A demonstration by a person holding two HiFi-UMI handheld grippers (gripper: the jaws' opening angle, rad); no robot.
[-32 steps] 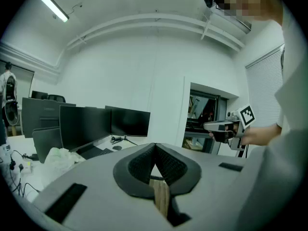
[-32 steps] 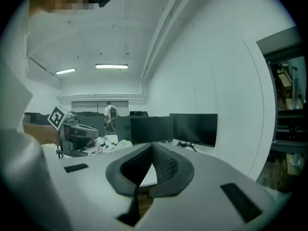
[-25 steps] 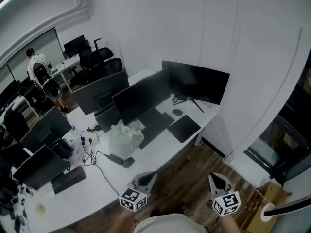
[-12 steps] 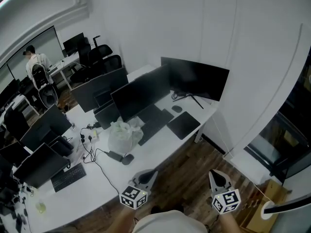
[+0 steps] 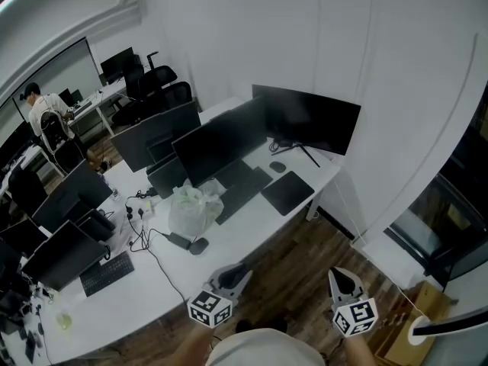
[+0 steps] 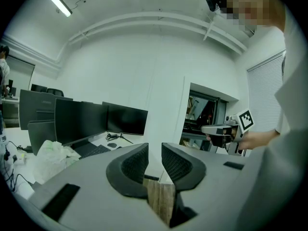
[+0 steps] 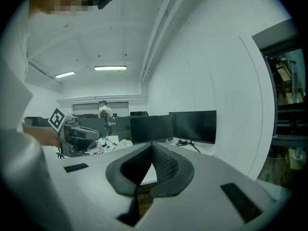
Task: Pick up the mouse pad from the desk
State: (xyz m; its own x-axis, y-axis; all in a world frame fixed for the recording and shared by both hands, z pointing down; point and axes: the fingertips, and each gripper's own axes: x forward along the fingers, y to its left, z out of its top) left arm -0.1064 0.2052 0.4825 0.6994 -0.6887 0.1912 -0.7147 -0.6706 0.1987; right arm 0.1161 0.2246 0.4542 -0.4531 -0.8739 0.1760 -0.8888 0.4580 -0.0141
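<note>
The mouse pad point(image 5: 288, 192) is a dark rectangle lying flat near the right end of the white desk point(image 5: 252, 231), in front of the right-hand monitor. Both grippers hang low over the wooden floor, well short of the desk. My left gripper point(image 5: 238, 268) point(image 6: 155, 147) has just been opening: its ribbed pads stand a narrow gap apart with nothing between them. My right gripper point(image 5: 336, 275) point(image 7: 152, 145) has its tips touching and holds nothing. Each gripper view shows the other gripper held in a hand off to the side.
On the desk are two dark monitors point(image 5: 306, 120) point(image 5: 219, 148), a keyboard point(image 5: 241, 189), a mouse point(image 5: 277, 167) behind the pad, a white plastic bag point(image 5: 191, 209) and cables point(image 5: 145, 239). A white wall point(image 5: 412, 128) bounds the right side. More desks, chairs and a person point(image 5: 42, 107) fill the far left.
The person in the far background has moved to the left. Both grippers stay where they were at the bottom of the head view.
</note>
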